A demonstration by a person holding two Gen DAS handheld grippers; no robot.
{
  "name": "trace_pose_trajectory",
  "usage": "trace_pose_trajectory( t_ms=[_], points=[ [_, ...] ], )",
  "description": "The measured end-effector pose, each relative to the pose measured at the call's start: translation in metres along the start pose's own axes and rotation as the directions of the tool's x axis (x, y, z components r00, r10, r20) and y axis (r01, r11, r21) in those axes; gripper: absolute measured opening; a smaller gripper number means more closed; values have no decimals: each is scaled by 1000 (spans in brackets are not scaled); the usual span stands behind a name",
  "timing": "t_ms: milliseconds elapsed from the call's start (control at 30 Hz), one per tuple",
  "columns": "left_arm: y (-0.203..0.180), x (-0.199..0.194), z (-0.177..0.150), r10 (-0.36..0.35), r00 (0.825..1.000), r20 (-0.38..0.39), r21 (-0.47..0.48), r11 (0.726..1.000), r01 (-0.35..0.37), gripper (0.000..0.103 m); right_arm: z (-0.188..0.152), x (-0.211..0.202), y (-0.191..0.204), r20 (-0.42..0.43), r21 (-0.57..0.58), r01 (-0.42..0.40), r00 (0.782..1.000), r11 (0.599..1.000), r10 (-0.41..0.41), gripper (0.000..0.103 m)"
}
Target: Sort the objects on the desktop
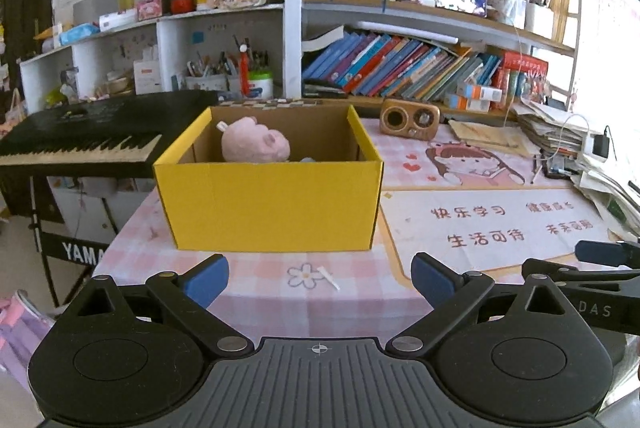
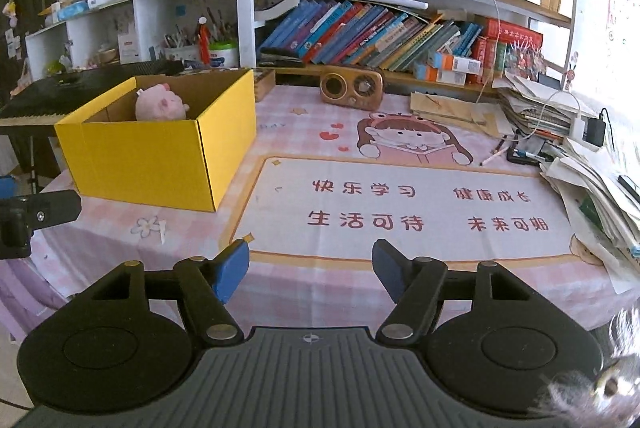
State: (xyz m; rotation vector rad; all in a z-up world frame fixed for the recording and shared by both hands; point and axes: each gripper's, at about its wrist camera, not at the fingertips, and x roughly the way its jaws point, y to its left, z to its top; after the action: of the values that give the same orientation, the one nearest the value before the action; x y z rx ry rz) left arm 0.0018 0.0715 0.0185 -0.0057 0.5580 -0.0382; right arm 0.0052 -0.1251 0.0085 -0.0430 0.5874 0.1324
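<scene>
Item: yellow box (image 1: 268, 204), at the surface's (image 2: 400, 284) left edge, pink plush (image 1: 256, 144) inside. Your left gripper (image 1: 320, 278) stood apart, empty, facing the box. Your right gripper (image 2: 310, 268) stood apart, empty, over the near edge.

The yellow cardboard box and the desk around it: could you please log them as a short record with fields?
container: yellow cardboard box, open top, on the pink checked tablecloth
contents: pink plush toy inside, against the back wall
beside box: brown retro radio behind it to the right
in front of box: small white stick on the cloth
left tool: open, empty
right tool: open, empty
</scene>
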Motion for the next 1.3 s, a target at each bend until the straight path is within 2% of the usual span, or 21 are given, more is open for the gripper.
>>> trace_pose_trajectory(
  t_ms=[333,667,1033,1300],
  points=[
    [1,-1,-1,-4,1000,-6,-8,1000,4,101,-2,1,1,-19,3,-9,1000,1000,9,82],
    [3,-1,-2,1,1000,-14,-16,1000,-1,101,0,2,4,-25,-3,-11,1000,1000,11,83],
    [7,1,-5,4,1000,-27,-24,1000,-4,102,-2,4,7,-42,-10,-6,999,1000,6,92],
    [5,1,-4,-9,1000,-26,-27,1000,8,102,-3,4,8,-46,-14,-8,999,1000,8,93]
  ],
)
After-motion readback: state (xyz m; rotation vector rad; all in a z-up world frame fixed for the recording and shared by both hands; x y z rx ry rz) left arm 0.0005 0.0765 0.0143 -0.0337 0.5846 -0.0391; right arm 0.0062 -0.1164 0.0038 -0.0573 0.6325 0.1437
